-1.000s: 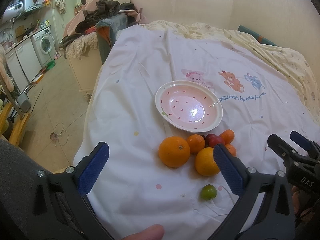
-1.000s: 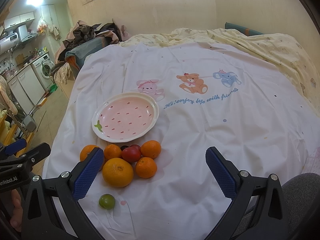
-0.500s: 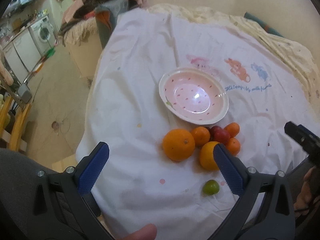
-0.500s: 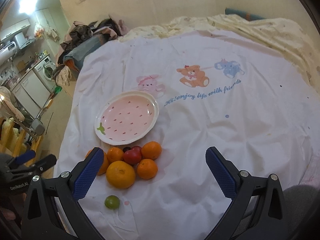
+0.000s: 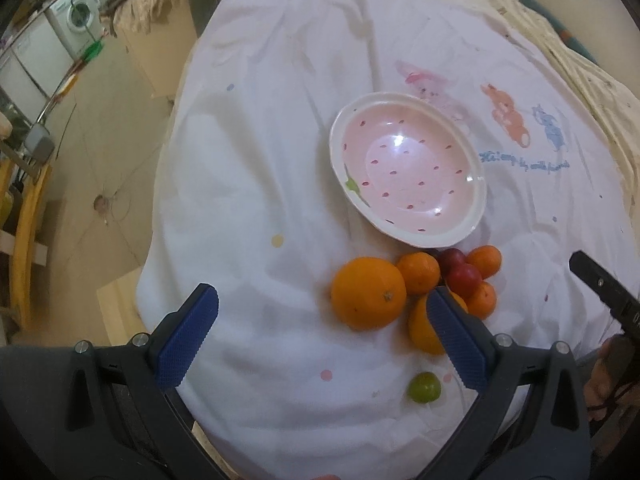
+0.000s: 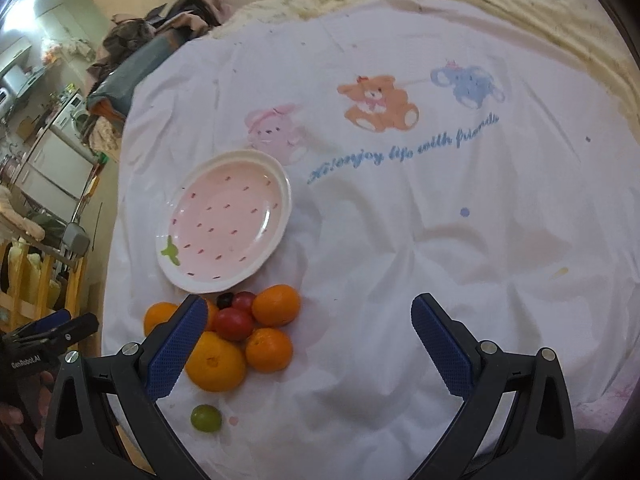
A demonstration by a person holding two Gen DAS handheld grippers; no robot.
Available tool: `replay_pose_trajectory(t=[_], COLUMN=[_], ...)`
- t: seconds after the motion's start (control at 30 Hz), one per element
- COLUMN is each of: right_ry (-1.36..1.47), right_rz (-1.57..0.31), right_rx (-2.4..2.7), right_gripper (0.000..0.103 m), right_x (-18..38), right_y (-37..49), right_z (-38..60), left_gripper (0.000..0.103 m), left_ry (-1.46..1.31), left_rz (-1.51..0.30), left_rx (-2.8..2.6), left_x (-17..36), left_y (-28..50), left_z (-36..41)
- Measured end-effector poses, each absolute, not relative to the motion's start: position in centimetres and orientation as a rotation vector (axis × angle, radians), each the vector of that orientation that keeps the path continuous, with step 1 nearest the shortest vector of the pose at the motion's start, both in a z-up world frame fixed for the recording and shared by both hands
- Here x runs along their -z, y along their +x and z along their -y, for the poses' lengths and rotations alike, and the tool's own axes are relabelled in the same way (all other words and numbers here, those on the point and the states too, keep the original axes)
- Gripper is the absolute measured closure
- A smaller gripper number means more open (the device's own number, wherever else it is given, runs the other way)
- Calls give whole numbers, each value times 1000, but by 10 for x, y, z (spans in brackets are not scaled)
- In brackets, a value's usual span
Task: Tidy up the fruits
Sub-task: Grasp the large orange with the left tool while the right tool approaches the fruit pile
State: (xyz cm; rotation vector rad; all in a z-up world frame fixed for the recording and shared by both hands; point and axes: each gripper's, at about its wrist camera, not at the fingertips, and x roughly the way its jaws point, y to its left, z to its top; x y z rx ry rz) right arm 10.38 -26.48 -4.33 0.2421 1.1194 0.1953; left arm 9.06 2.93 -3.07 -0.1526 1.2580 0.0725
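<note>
An empty pink strawberry-patterned plate (image 5: 472,216) (image 6: 280,184) lies on a white bedsheet. Just in front of it is a cluster of fruit: a large orange (image 5: 368,298), a second large orange (image 6: 216,362) (image 5: 422,326), several small tangerines (image 6: 276,306) (image 5: 418,272) and red plums (image 6: 234,324) (image 5: 463,278). A small green fruit (image 5: 424,387) (image 6: 206,418) lies apart, nearer me. My left gripper (image 5: 322,334) is open and empty above the sheet, short of the fruit. My right gripper (image 6: 306,344) is open and empty, with its left finger (image 6: 176,344) over the cluster's edge.
The sheet (image 6: 440,220) carries cartoon animal prints and blue lettering. The bed's left edge drops to a tiled floor (image 5: 100,160). Clothes are piled at the far left corner (image 6: 160,36). A washing machine (image 5: 74,20) stands far left.
Both grippers have moved forward and tilted down toward the plate and fruit, which now look larger and closer. Both stay open. The fruit has not moved.
</note>
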Motion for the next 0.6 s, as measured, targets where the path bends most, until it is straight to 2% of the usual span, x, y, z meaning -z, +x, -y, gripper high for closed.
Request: replay_pose_trajectory(t=[0.17, 0.33, 0.6], right_ry=[283, 268, 255], right_rz=[-1165, -1159, -1169], right_rx=[-171, -151, -149], right_gripper=[0, 0, 0], right_x=[65, 67, 72], right_y=[109, 111, 113], right_z=[270, 272, 271], left_gripper=[2, 15, 19], left_ry=[-189, -227, -179], left_rz=[-1329, -1422, -1493], left_rx=[-79, -49, -5], left_x=[52, 82, 108], left_y=[104, 108, 112], left_z=[-29, -16, 3])
